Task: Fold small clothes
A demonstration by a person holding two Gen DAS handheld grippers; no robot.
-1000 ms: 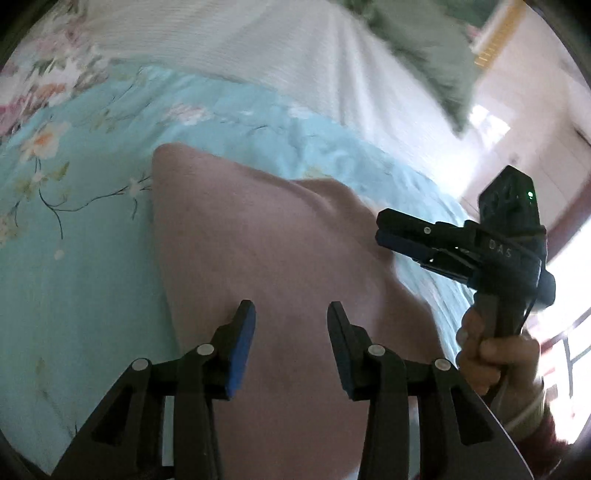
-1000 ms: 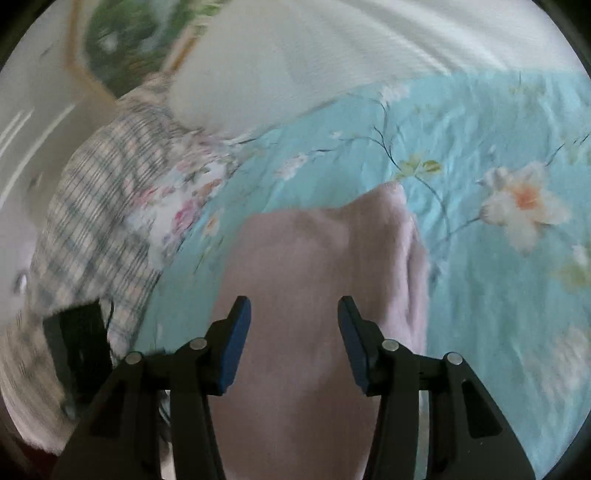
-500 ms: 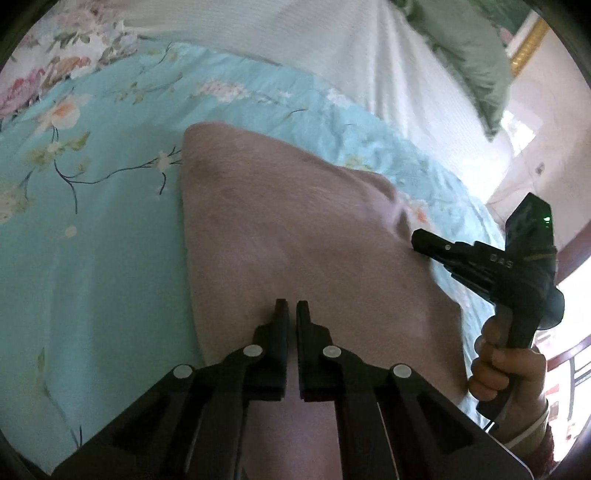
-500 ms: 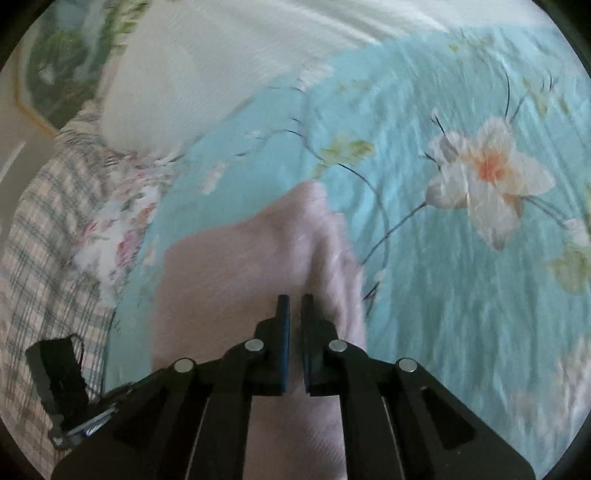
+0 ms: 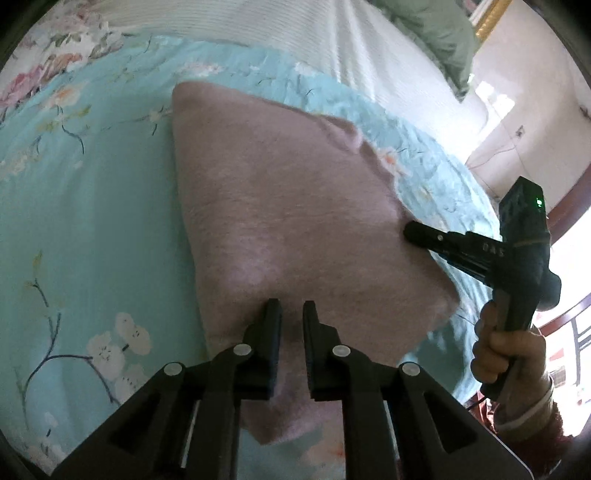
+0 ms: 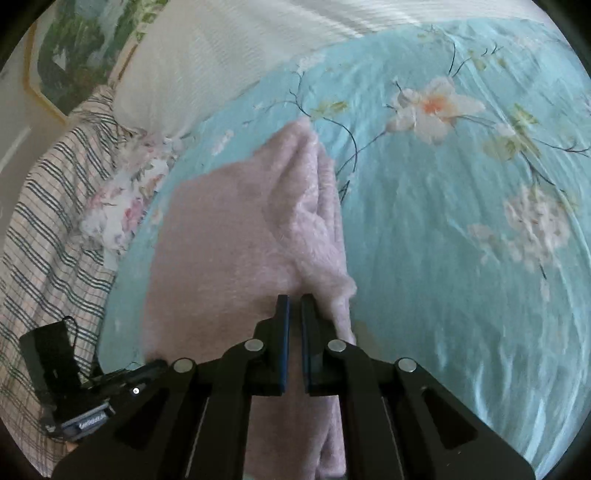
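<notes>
A fuzzy pink garment (image 5: 288,206) lies on the teal floral bedsheet (image 5: 92,229). My left gripper (image 5: 291,314) sits on its near edge. The jaws are opening a little, with pink cloth filling the narrow gap, and creases fan out from the pads. My right gripper (image 6: 294,306) is shut on the garment (image 6: 229,240) at its bunched right fold. In the left wrist view the right gripper (image 5: 408,232) bites the garment's right edge, held by a hand (image 5: 506,354). In the right wrist view the left gripper (image 6: 155,365) meets the garment's lower left corner.
A white ribbed cover (image 5: 295,33) and a green pillow (image 5: 436,37) lie beyond the garment. A plaid sheet (image 6: 48,221) and a floral cloth (image 6: 114,206) lie to the left in the right wrist view. A framed picture (image 6: 74,55) hangs behind.
Both grippers went from open to shut on the pink garment, then moved with it. The left jaws have since parted slightly. The garment's right side has bunched into a fold.
</notes>
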